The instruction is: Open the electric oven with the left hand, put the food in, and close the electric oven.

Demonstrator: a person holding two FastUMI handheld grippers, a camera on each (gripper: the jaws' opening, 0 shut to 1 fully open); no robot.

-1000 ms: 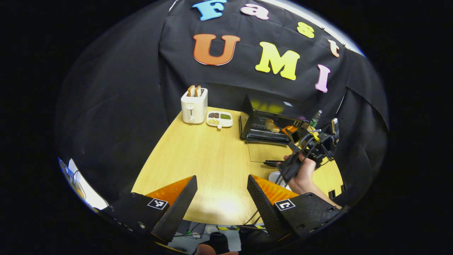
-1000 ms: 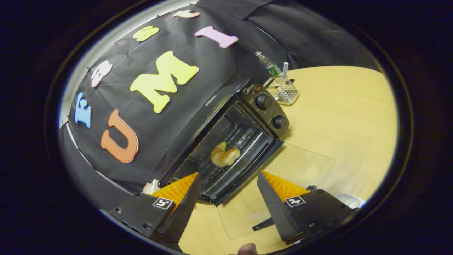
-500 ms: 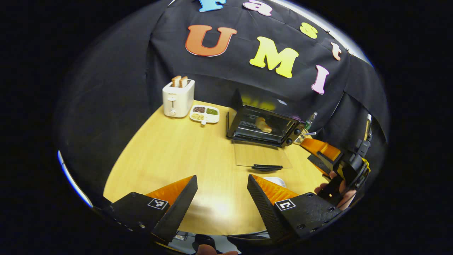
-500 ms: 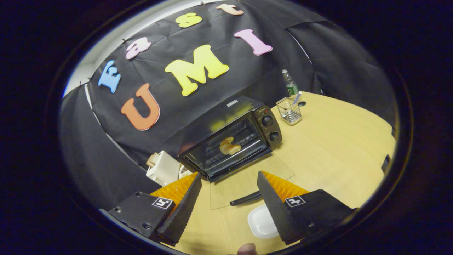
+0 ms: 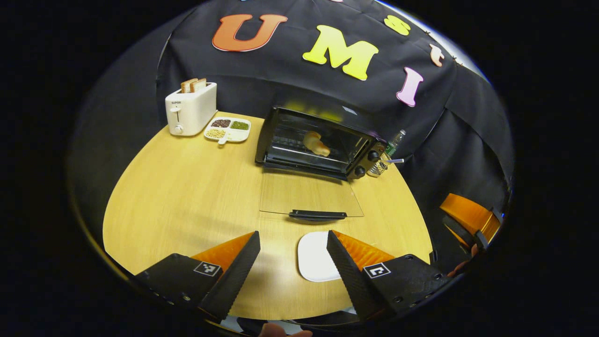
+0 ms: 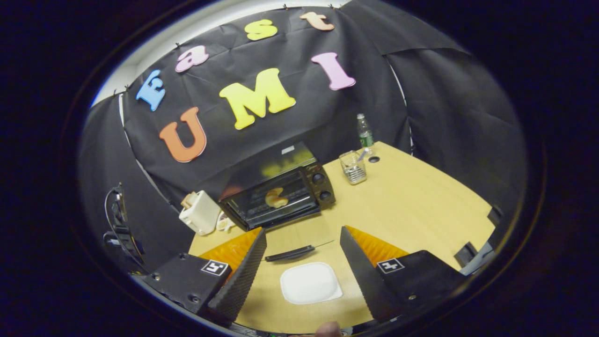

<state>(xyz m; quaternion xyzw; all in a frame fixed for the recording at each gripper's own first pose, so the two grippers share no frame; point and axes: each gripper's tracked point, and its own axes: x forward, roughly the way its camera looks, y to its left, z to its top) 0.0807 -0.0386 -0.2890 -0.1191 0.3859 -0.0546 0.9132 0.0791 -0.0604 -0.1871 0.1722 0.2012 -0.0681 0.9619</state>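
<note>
The black electric oven (image 5: pixel 281 126) (image 6: pixel 323 189) stands at the back of the round wooden table (image 5: pixel 187 187) with its glass door (image 5: pixel 311 194) (image 6: pixel 299 238) folded down flat, handle (image 5: pixel 318 215) (image 6: pixel 290 253) toward me. A croissant (image 5: pixel 317 143) (image 6: pixel 276 198) lies on the rack inside. My left gripper (image 5: pixel 292 262) is open above the table's near edge, empty. My right gripper (image 6: pixel 302 262) is open too, empty, held back above the white plate (image 6: pixel 311 282) (image 5: pixel 314 256). The right gripper's body (image 5: pixel 468 222) shows at the far right of the left gripper view.
A white toaster (image 5: pixel 191 108) (image 6: pixel 200 213) with two bread slices and a divided snack dish (image 5: pixel 228 129) stand left of the oven. A wire holder (image 6: pixel 353 167) (image 5: pixel 380 167) and a bottle (image 6: pixel 365 133) (image 5: pixel 395 140) stand to its right.
The right gripper has pulled back from the oven mouth toward the table's near side, leaving the croissant on the rack. The left gripper has shifted, so the oven and plate now sit nearer centre.
</note>
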